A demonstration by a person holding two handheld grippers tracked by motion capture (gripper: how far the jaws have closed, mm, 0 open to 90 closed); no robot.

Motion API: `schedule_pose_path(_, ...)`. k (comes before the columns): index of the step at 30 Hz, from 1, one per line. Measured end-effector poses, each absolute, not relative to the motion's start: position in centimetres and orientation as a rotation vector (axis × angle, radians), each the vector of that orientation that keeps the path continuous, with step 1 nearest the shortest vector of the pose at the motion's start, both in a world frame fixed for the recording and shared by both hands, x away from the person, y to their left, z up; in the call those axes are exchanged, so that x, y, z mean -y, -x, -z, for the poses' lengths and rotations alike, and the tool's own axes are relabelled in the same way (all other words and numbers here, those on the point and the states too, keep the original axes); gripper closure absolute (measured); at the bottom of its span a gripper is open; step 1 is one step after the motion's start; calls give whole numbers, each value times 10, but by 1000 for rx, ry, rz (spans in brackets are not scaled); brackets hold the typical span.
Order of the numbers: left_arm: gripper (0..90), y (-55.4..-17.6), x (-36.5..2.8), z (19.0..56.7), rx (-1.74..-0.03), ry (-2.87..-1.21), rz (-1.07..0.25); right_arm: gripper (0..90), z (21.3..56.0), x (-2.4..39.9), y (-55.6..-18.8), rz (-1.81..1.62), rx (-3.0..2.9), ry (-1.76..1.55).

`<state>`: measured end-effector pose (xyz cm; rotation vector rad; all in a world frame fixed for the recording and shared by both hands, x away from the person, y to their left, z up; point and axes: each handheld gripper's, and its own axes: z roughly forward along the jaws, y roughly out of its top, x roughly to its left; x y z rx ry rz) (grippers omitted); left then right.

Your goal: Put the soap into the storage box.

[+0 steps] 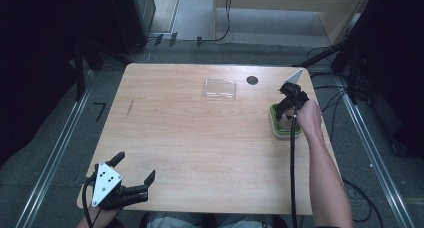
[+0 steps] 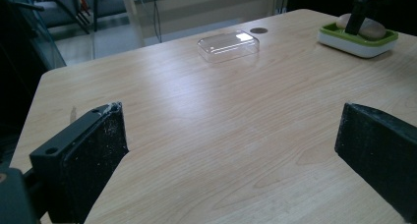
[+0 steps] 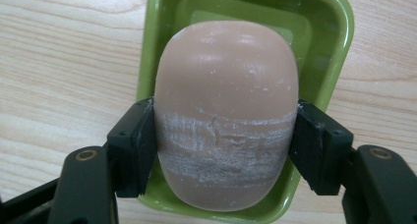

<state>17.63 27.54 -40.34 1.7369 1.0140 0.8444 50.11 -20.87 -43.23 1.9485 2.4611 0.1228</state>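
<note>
A tan oval bar of soap [image 3: 226,106] lies in a green and white soap dish [image 3: 334,47] near the table's right edge. My right gripper [image 3: 223,150] points down over the dish, its black jaws pressed against both sides of the soap. From above, the right gripper [image 1: 284,113] sits over the dish [image 1: 276,130]. The left gripper view has the soap [image 2: 371,30] and dish [image 2: 356,44] far off at top right. My left gripper [image 1: 134,169] rests at the table's front left corner, jaws wide apart with nothing between them; it frames bare wood in its own view [image 2: 231,150].
A clear plastic lid [image 1: 219,88] lies upside down at the back middle of the wooden table [image 1: 200,138], beside a dark round cable hole [image 1: 252,80]. The lid [image 2: 228,45] is far ahead of the left jaws. Cables trail on the floor around the table.
</note>
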Motion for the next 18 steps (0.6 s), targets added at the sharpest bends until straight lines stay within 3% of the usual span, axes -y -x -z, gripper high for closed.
schedule_pose_path(18, 0, -176, -276, 403, -1012, -1738, -843, 334, 446, 210, -506, -105, -2432, -2010)
